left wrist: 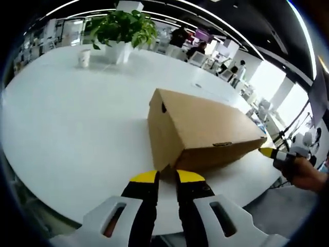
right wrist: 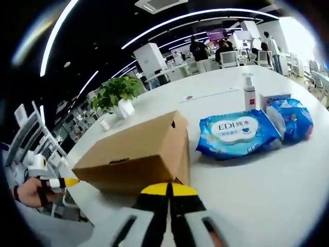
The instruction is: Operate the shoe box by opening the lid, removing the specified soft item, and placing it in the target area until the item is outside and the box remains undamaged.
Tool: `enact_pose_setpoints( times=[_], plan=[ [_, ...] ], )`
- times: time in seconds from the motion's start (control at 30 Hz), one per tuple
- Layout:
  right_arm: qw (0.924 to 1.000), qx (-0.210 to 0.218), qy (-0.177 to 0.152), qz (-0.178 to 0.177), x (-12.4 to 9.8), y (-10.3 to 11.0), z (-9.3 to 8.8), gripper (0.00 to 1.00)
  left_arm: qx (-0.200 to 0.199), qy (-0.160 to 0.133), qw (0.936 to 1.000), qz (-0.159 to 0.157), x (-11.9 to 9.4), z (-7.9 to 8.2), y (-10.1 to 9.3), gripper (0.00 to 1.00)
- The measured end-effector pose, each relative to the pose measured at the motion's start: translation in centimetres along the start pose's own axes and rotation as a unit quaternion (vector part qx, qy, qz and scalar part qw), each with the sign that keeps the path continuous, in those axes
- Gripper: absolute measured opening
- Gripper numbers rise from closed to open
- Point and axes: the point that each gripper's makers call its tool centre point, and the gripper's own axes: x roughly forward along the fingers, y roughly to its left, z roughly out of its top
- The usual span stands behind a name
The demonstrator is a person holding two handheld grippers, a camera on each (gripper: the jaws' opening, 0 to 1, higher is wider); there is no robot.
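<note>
Still at the opening step, by the look of it: on the wide white bench (left wrist: 61, 134) sits the brown shoe box (left wrist: 205, 131), lid down and closed, lying long-side across the near part of the bench (a small finger hole shows on its end wall). In the right gripper view, to the right of the box and near it, a blue wet-wipe pack (right wrist: 239, 133) labelled EDI, a second blue pack (right wrist: 294, 117) just beyond, and a pump bottle (right wrist: 249, 91) behind them; far off, a potted plant (left wrist: 122, 32) and a paper cup (left wrist: 84, 57). Left tool (left wrist: 168, 176) just short of the box's near corner, jaws slightly apart with a narrow gap, holding nothing. Right tool (right wrist: 169, 189) at the opposite end of the box, jaws pressed together, tips at or just short of the cardboard, nothing gripped as far as can be told. Next move, presumably: a jaw tip under the lid's lower edge, then a gentle lift without creasing the cardboard. Hidden: the soft item inside, the lid's hinge side, and any marked target area.
</note>
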Motion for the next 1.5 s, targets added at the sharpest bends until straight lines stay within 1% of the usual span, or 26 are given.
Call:
enact_pose_setpoints(
  times=[0.17, 0.3, 0.37, 0.47, 0.53, 0.6, 0.7, 0.8, 0.87, 0.9, 0.97, 1.03, 1.1, 1.17, 1.23, 1.3, 1.37, 1.43, 1.5],
  plan=[
    [1.0000, 0.001, -0.003, 0.002, 0.1, 0.0, 0.3, 0.00, -0.003, 0.001, 1.0000, 0.000, -0.1, -0.1, 0.1, 0.11],
    [1.0000, -0.001, 0.000, 0.004, 0.0, 0.1, 0.2, 0.00, -0.009, -0.003, 1.0000, 0.003, -0.5, 0.1, 0.4, 0.11],
    [1.0000, -0.005, 0.001, 0.002, -0.3, 0.0, 0.3, 0.00, -0.015, -0.009, 0.9998, 0.004, -0.9, 0.5, 0.7, 0.11],
    [1.0000, -0.004, -0.002, -0.001, -1.0, -0.4, 0.7, 0.00, -0.037, -0.026, 0.9990, 0.004, -1.5, 1.4, 0.9, 0.12],
    [1.0000, -0.004, -0.004, -0.006, -1.3, -0.7, 0.9, 0.00, -0.054, -0.042, 0.9976, 0.007, -2.0, 2.4, 1.2, 0.14],
    [0.9998, 0.008, -0.015, -0.015, -1.8, -1.4, 1.6, 0.00, -0.078, -0.062, 0.9950, 0.006, -2.5, 3.5, 1.3, 0.17],
    [0.9986, 0.027, -0.042, -0.018, -2.5, -1.9, 3.2, 0.07, -0.081, -0.074, 0.9939, -0.014, -2.6, 4.9, 0.7, 0.23],
    [0.9971, 0.045, -0.061, -0.001, -2.5, -1.4, 4.7, 0.18, -0.079, -0.075, 0.9936, -0.028, -2.1, 5.5, -0.2, 0.29],
    [0.9963, 0.051, -0.068, 0.013, -2.3, -0.6, 5.4, 0.23, -0.075, -0.068, 0.9943, -0.033, -1.6, 5.4, -0.7, 0.30],
    [0.9964, 0.049, -0.067, 0.018, -2.1, -0.3, 5.5, 0.27, -0.073, -0.065, 0.9945, -0.036, -1.4, 5.3, -0.9, 0.30],
    [0.9967, 0.043, -0.061, 0.032, -1.4, 0.5, 5.6, 0.30, -0.074, -0.054, 0.9948, -0.046, -0.6, 4.9, -1.6, 0.30],
    [0.9971, 0.041, -0.049, 0.041, -0.7, 1.2, 5.3, 0.32, -0.070, -0.043, 0.9950, -0.057, 0.1, 4.4, -2.4, 0.32],
    [0.9976, 0.043, -0.037, 0.040, -0.1, 1.4, 4.8, 0.32, -0.070, -0.032, 0.9952, -0.060, 0.7, 3.9, -2.9, 0.34],
    [0.9977, 0.048, -0.030, 0.039, 0.3, 1.4, 4.4, 0.32, -0.069, -0.023, 0.9956, -0.059, 1.1, 3.4, -3.1, 0.34],
    [0.9976, 0.052, -0.022, 0.040, 0.7, 1.5, 3.9, 0.32, -0.065, -0.021, 0.9962, -0.054, 1.3, 3.3, -2.9, 0.35],
    [0.9979, 0.052, 0.003, 0.039, 1.1, 1.6, 2.5, 0.31, -0.065, -0.014, 0.9967, -0.047, 1.5, 3.0, -2.5, 0.31],
    [0.9986, 0.045, 0.012, 0.026, 1.3, 1.3, 1.6, 0.32, -0.066, -0.003, 0.9969, -0.043, 1.8, 2.5, -2.1, 0.29],
    [0.9980, 0.057, 0.010, 0.025, 1.4, 1.0, 1.3, 0.32, -0.071, 0.006, 0.9965, -0.044, 2.1, 2.1, -2.0, 0.29],
    [0.9980, 0.058, 0.014, 0.022, 1.6, 0.9, 0.9, 0.32, -0.064, 0.014, 0.9970, -0.041, 2.3, 1.8, -2.0, 0.29]
  ],
)
